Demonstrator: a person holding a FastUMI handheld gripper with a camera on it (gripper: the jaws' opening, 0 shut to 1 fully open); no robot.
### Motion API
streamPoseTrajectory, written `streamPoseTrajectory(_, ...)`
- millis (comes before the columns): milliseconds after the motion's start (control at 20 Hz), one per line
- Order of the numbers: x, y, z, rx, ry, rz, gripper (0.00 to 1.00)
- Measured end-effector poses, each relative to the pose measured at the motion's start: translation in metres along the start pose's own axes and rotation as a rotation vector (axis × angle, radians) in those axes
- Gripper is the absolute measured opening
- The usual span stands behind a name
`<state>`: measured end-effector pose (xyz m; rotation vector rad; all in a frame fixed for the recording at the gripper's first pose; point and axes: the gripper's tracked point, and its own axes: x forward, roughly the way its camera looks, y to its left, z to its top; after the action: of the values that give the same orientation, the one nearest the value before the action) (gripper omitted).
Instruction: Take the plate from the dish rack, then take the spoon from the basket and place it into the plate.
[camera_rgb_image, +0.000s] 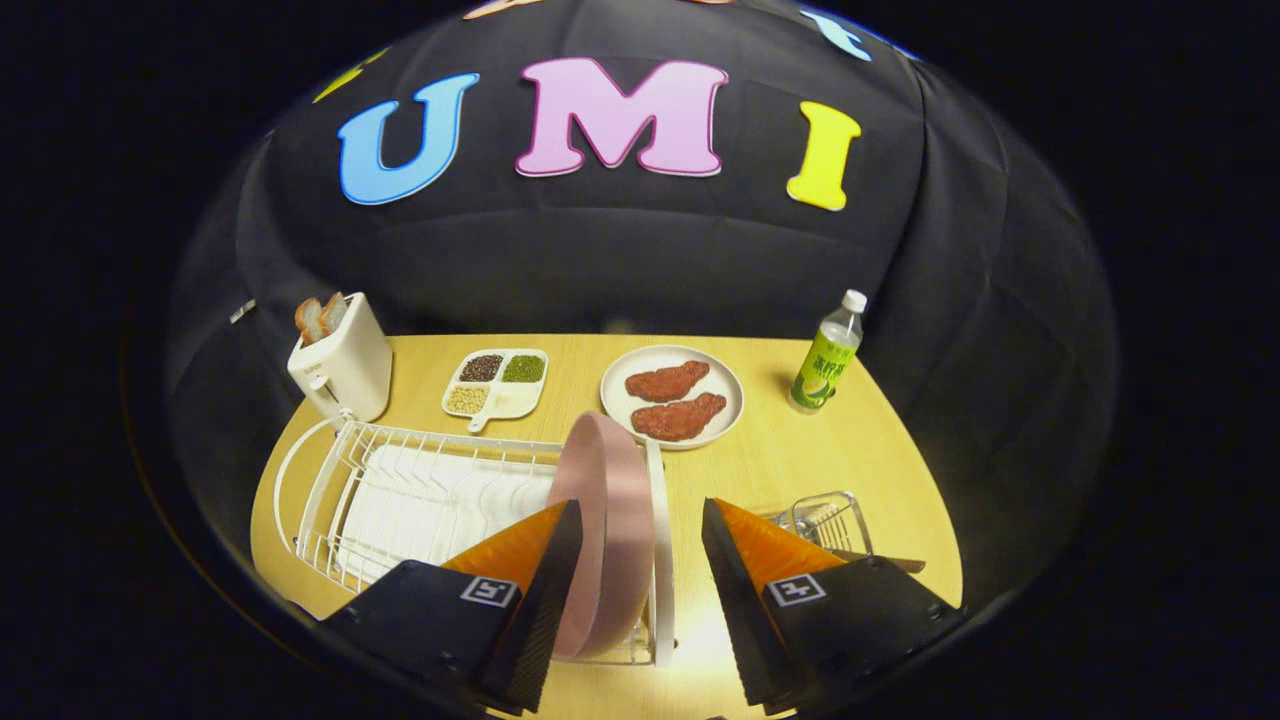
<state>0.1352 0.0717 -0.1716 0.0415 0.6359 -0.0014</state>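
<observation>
Seen along its own two fingers, the gripper (635, 590) stood wide open above the near end of the dish rack (400, 490), holding nothing; the pink plate (615, 530) stood on edge in the rack's right end, in the gap between the fingers, close by the left finger (545, 600) and clear of the right one (745, 600), though whether the left finger touched it could not be told. The white wire rack stretched away to the left of the plate over a white drip tray (440, 500); just beyond the right finger sat a small wire basket (825, 520), with the handle of what appeared to be the spoon (880, 560) poking out of it toward the right. Farther back on the wooden table (780, 460), a white plate (672, 395) carried two reddish-brown pieces of meat (675, 400); to its left lay a white four-part dish (497, 383) of dark, green and pale beans or grains; at the table's far left corner a white toaster (345, 365) held two slices of bread (320, 315); a green drink bottle (828, 355) with a white cap stood upright at the far right, well apart from the rack.
</observation>
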Motion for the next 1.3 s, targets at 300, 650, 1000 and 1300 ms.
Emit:
streamPoseTrajectory(300,0.014,0.018,-0.012,0.112,0.088,0.047,0.33)
streamPoseTrajectory(650,0.006,0.028,-0.006,0.021,0.064,-0.013,0.29)
streamPoseTrajectory(1000,-0.004,0.019,0.013,-0.032,-0.024,-0.122,0.27)
streamPoseTrajectory(1300,-0.003,-0.011,0.011,0.071,0.006,-0.152,0.26)
